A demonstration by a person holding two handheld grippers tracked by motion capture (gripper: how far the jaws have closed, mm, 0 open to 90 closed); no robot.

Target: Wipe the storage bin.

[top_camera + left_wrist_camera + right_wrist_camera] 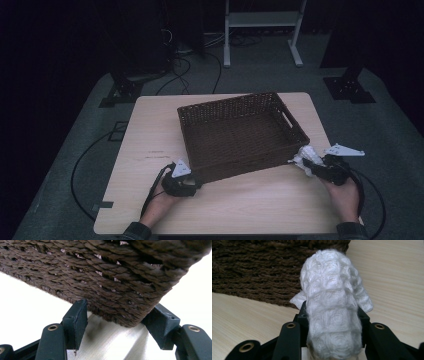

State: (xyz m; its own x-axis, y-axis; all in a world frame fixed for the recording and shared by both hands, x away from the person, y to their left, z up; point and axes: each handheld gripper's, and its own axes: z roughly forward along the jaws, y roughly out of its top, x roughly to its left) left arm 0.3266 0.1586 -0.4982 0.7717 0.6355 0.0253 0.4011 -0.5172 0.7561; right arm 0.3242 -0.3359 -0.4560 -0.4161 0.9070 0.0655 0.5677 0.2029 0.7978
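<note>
Two forearms reach in from the near edge of the pale wooden tabletop [150,140], each hand carrying a black two-fingered gripper. At the person's right, the right gripper [311,159] has its fingers closed around a bunched white knitted cloth [303,156], held just off the tabletop at the near right corner of a dark brown woven rectangular basket [240,132]. From the right gripper view, the cloth [334,310] bulges up and over between the black fingers [300,317], hiding their tips, with the basket's woven wall [257,270] close behind.

At the person's left, the left gripper [192,176] sits at the basket's near left corner. In the left gripper view its fingers [76,320] stand partly open, one on either side of that corner [120,310]; the right-hand finger touches the weave, while the left-hand one stands just clear of it.

The basket rests slantwise across the middle of the tabletop, a cut-out handle [289,119] in its right end wall.
</note>
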